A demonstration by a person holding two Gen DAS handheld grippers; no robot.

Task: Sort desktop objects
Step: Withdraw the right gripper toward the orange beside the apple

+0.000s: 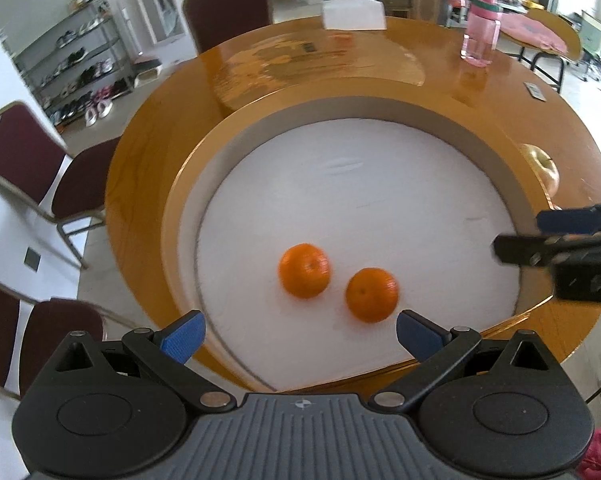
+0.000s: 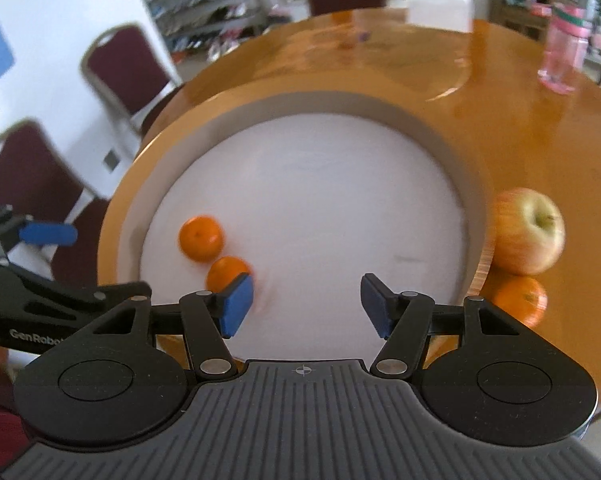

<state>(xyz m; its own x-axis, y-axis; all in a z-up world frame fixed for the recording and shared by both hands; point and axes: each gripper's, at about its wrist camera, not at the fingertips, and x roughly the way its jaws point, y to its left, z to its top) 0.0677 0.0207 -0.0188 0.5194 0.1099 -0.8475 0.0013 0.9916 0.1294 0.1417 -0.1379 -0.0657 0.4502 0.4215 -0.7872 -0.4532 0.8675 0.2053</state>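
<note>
Left hand-held gripper [image 1: 298,334] nearest in the left wrist view, blue pads spread wide, released, nothing between them, hovering over the near rim of the round tray [image 1: 180,216]. Just beyond it two oranges lie on the tray's white floor: left orange [image 1: 304,270] and right orange [image 1: 371,294], close together but apart in this view.

Right hand-held gripper [image 2: 306,305] also released and empty, pads apart, angled down over the tray's near edge [image 2: 112,220]. In the right wrist view the same two oranges sit at the tray's near left, far orange [image 2: 201,238] and near orange [image 2: 226,273], the near one partly behind the left blue pad [image 2: 236,306].

Only the right wrist view shows a third orange [image 2: 520,300] outside the tray on the wooden surface [image 2: 520,120], touching an apple [image 2: 527,231] just beyond it, both beside the tray's right wall. Left wrist view shows only the apple [image 1: 542,168], blurred.

Right hand-held gripper enters the left wrist view [image 1: 518,236] from the right. Far right, a pink bottle [image 1: 480,32]; far centre, a white box [image 1: 353,14].
</note>
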